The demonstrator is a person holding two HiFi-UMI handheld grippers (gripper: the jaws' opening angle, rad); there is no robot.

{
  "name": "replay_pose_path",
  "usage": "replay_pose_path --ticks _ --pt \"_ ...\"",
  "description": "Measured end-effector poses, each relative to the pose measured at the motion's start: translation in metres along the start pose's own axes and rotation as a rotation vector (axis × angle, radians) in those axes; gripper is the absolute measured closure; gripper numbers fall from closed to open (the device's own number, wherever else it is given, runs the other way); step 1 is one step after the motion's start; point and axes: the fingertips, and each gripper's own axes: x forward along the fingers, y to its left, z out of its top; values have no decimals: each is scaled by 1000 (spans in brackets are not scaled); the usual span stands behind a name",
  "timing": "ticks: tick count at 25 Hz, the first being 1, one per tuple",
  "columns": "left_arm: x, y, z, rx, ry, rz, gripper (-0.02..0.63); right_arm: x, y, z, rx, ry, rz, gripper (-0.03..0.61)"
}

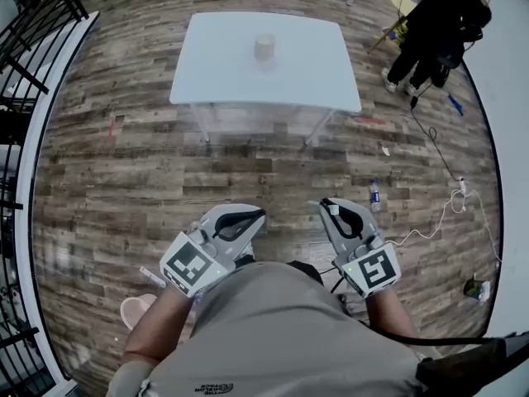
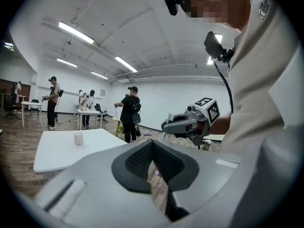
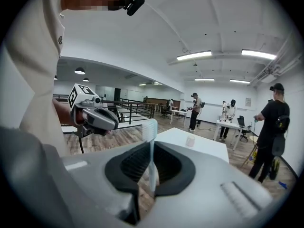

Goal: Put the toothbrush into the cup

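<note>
The right gripper (image 1: 332,208) is closed on the upright toothbrush (image 3: 149,132), the left gripper (image 1: 252,217) is closed on nothing, and the cup (image 1: 264,48) stands on the far table (image 1: 215,64).

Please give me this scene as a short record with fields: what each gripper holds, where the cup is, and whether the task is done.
right gripper: shut on the toothbrush, bristles pointing up
left gripper: shut, nothing between its jaws
cup: stands on the white table, ahead of the person and apart from both grippers
toothbrush in cup: not yet
floor: wood planks, with a bottle on it to the right of the right gripper
bystander: in dark clothes, beyond the table's right side
</note>
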Motion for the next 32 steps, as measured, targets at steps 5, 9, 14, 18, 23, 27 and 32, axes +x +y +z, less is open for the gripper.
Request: replay_pose_path --ticks 5,9,14,18,23,27,32 --pt "-21 44 -8 -7 -11 27 609 49 8 29 -10 -22 27 557" --pt "-31 71 -9 -19 -25 61 609 78 7 39 -47 -27 60 557" --pt "-33 100 -6 -59 -22 98 609 109 -1 51 -24 -22 89 557" --pt "-22 126 0 -56 -17 127 609 135 -22 57 -25 -30 119 557" --pt "-10 160 10 -87 -7 173 609 166 -48 60 -41 -8 146 557" --pt "13 190 20 -79 7 187 609 190 -79 72 -22 -57 167 557" --pt "47 226 37 -64 9 212 609 216 -126 78 -16 -80 178 557"
